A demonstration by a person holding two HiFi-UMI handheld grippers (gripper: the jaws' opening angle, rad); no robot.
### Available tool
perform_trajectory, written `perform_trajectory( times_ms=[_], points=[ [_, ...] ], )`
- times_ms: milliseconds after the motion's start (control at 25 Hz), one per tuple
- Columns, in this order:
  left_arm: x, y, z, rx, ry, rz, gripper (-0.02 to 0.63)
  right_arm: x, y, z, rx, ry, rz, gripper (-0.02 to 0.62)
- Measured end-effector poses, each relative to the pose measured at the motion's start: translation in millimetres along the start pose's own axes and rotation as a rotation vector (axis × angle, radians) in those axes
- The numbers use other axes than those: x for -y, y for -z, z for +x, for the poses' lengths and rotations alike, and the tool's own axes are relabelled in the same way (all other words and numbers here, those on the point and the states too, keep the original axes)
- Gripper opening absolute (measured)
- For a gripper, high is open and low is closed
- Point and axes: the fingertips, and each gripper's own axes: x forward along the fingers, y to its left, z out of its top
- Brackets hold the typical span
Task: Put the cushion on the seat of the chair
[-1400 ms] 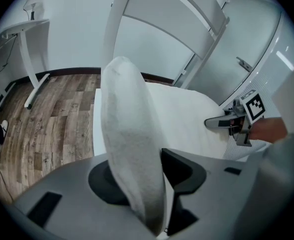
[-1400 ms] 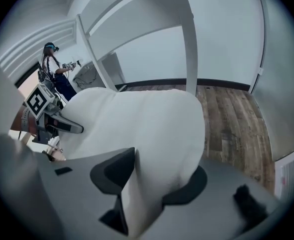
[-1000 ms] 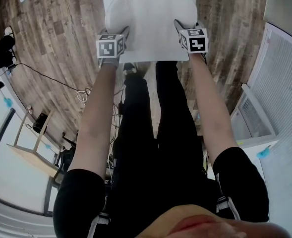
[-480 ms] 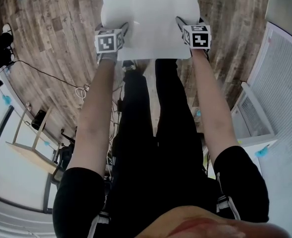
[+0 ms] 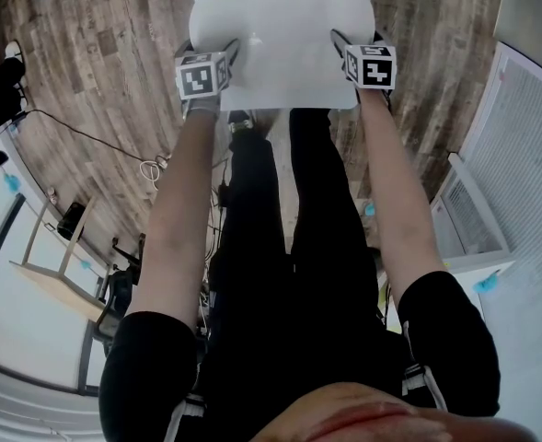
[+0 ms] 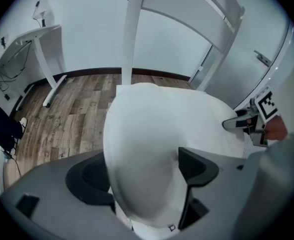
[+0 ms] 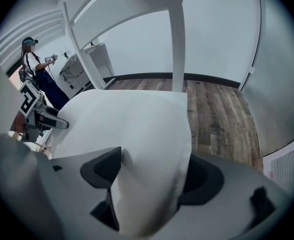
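The white cushion (image 5: 280,35) lies flat at the top of the head view, between my two hands; the chair seat under it is hidden. My left gripper (image 5: 211,52) is at its near left corner and my right gripper (image 5: 356,40) at its near right corner. Both sets of jaws have just been opening. In the left gripper view the jaws of the left gripper (image 6: 144,176) stand wide, with the puffy corner of the cushion (image 6: 161,149) between them. The right gripper (image 7: 151,176) likewise stands wide around the cushion (image 7: 132,134). The white chair back (image 6: 132,34) rises behind.
Wood plank floor (image 5: 96,53) surrounds the chair. A white grille panel (image 5: 519,155) stands at the right, and cables (image 5: 151,168) lie on the floor at the left. A white desk (image 6: 42,39) and a distant person (image 7: 34,59) are in the room.
Both grippers' jaws have spread wider at the cushion's near corners. The cushion's near edge has shifted slightly away from me, and both hands stay at the corners.
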Motion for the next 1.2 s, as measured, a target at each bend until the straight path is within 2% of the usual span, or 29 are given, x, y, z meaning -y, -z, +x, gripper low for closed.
perform_trajectory(
  times_ms=[160,320,560,760,1040,1120,1200],
  points=[
    [-9.8,-6.7,-14.9,0.038,-0.030,-0.033,0.399,-1.1,-2.6,-3.7,-0.001,0.000,0.003,0.339],
    [-8.6,-20.1,-40.8,0.085,-0.019,-0.041,0.399,-3.1,-20.1,-30.6,0.043,0.024,-0.004,0.339],
    [8.1,-43.1,-107.2,0.164,0.009,0.000,0.397,-21.1,-53.1,-93.0,0.123,0.062,-0.062,0.337],
    [35.7,-58.9,-173.8,0.222,0.051,0.063,0.396,-61.5,-78.8,-153.8,0.190,0.044,-0.109,0.337],
    [84.4,-51.5,-262.0,0.247,0.135,0.117,0.394,-128.1,-93.3,-255.3,0.253,-0.052,-0.057,0.334],
    [100.4,-50.3,-288.5,0.258,0.173,0.126,0.393,-147.5,-97.7,-289.1,0.291,-0.071,-0.063,0.286],
    [116.2,-48.0,-319.1,0.280,0.209,0.136,0.385,-169.5,-99.6,-324.9,0.337,-0.078,-0.100,0.191]
  ],
)
